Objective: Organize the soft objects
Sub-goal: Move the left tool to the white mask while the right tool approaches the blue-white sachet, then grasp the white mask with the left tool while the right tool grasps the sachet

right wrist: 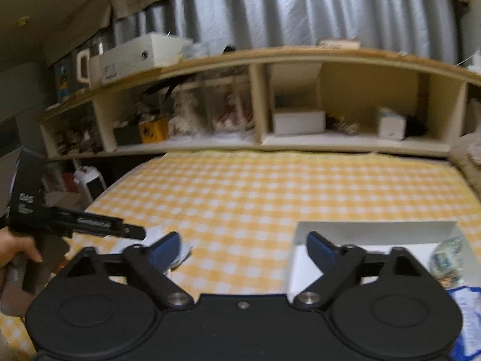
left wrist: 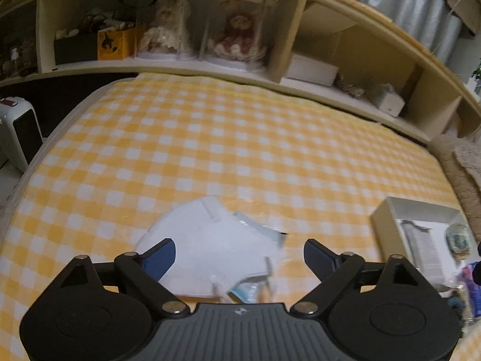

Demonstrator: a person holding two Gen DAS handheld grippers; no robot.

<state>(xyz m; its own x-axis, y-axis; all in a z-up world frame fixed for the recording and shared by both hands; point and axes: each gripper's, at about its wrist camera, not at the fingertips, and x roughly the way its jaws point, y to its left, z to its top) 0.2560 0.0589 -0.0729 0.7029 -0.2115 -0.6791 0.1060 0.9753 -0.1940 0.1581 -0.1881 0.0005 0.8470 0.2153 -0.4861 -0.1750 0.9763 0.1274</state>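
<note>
Here the step in hand looks like the approach to a pick: the left gripper (left wrist: 239,252) hangs over a white face mask (left wrist: 210,240) lying low in the frame's centre on the checked bedcover (left wrist: 210,138), fingers spread wide with nothing between the pads. The right gripper (right wrist: 243,248), equally spread and empty, points toward the white box (right wrist: 375,228) at lower right. Next, the left must descend and pinch the thin fabric. Writing is too blurred to read.

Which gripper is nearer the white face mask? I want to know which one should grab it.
Left. The left gripper hangs right over the face mask, jaws open around it. The right gripper is off to its right, beside the white box.
</note>
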